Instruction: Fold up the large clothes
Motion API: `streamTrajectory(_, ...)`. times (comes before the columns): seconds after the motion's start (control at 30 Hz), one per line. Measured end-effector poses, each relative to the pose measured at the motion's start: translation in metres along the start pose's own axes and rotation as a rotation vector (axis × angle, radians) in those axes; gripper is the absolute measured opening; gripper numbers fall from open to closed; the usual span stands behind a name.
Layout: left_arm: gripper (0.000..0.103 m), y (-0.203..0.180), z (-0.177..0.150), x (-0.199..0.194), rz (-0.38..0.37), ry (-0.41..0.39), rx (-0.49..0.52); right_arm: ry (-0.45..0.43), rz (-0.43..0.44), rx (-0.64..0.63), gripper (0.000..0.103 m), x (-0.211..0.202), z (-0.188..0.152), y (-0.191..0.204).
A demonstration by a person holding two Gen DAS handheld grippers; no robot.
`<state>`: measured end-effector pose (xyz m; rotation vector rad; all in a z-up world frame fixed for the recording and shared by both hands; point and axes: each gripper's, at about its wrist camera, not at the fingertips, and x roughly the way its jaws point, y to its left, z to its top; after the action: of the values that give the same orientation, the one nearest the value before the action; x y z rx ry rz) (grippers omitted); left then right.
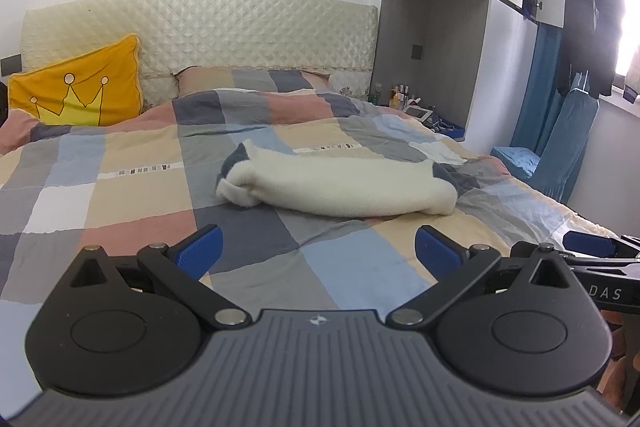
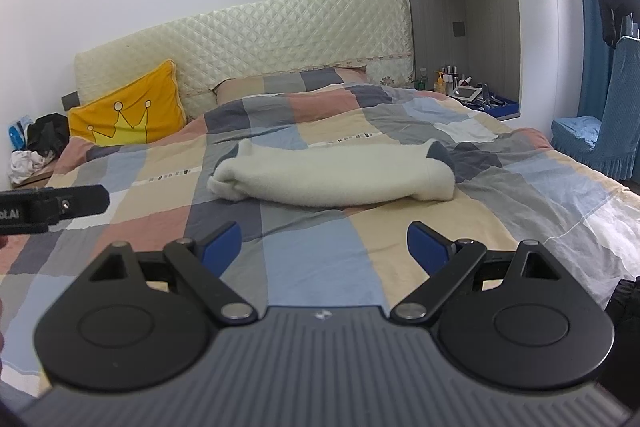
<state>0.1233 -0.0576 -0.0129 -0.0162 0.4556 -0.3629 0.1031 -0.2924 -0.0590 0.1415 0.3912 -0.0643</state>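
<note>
Both spread, empty: left tool (image 1: 318, 251) and right tool (image 2: 324, 247), near side of fleece (image 1: 340, 185) on bed (image 1: 120, 163).

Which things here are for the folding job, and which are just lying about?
For the job:
- cream fleece garment on the checked quilt
- left gripper, open
- right gripper, open

Just lying about:
- yellow crown pillow
- bottles
- blue-covered chair
- hanging dark clothes

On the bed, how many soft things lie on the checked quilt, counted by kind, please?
Folded cream fleece garment with dark blue-grey trim: 1
Orange square cushion with yellow crown: 1
Checked pillow at the headboard: 1
Total: 3
</note>
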Motion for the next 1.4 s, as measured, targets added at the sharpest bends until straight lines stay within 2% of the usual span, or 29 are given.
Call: streamTrajectory(1.4,0.103,-0.001,0.0025,-0.0044,-0.002,0.008,-0.004,0.001,-0.003,0.002,0.091,-0.0036,-0.0029,-0.0016)
